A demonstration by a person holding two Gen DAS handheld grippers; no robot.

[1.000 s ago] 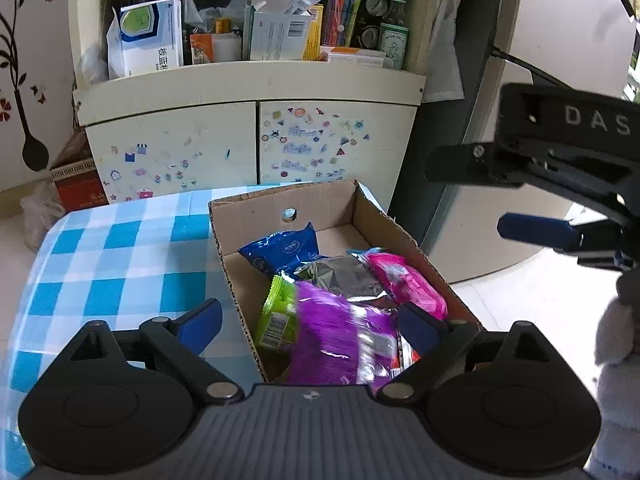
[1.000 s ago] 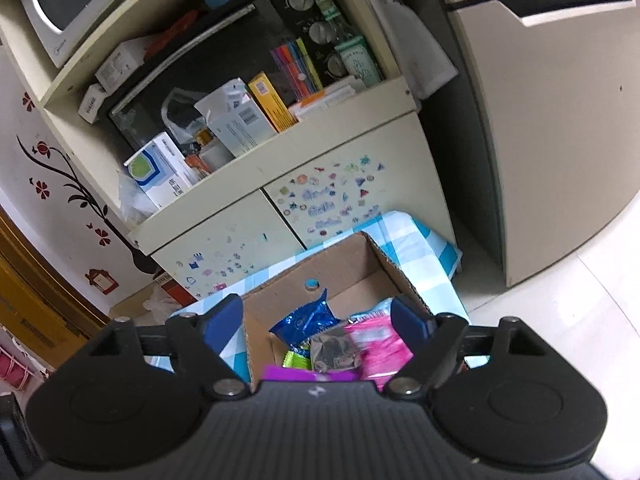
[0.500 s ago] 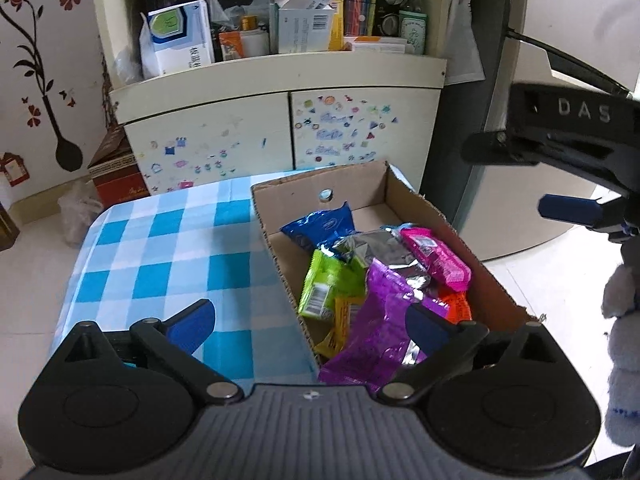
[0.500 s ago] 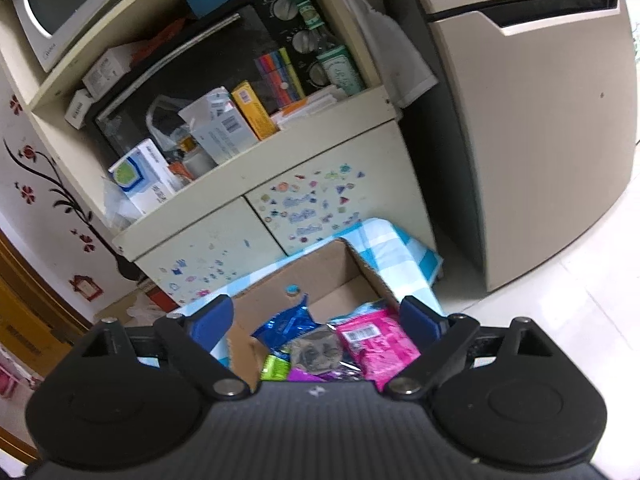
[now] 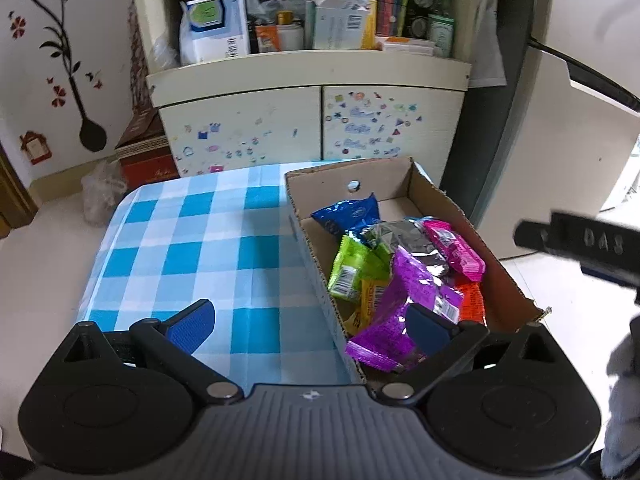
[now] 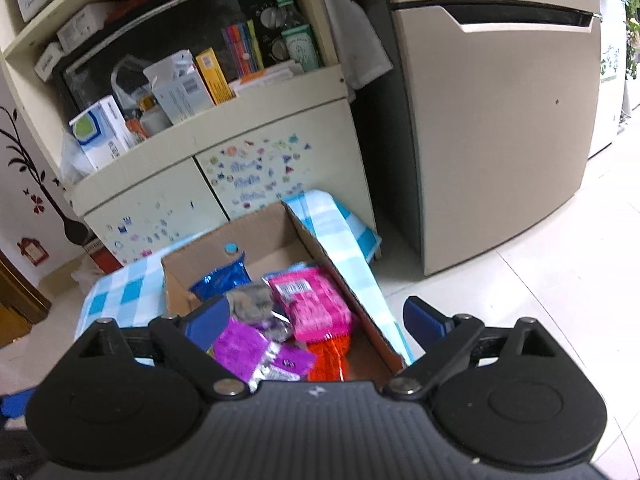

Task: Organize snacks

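1. Left gripper, low in its own wrist view, stands spread wide with nothing pinched: one blue pad over the checked tablecloth, the other over the near end of the cardboard box.

2. Right gripper, at the bottom of the right wrist view, has just been opening its jaws; no packet is pressed between its pads, which straddle the box's right wall.

3. Snacks lie heaped inside the box at centre right of the left view: a purple packet on top, a green packet to its left, a pink packet along the right wall, a blue packet towards the far end.

4. No snack shows on the bare cloth, so the sorting looks close to finished.

5. Risk, as judged: the box sits at the table's right edge, by the fridge; a wide jaw catching its wall could nudge it off.

6. Another hazard: the purple packet rides high over the near rim and could be dragged out by a passing pad.
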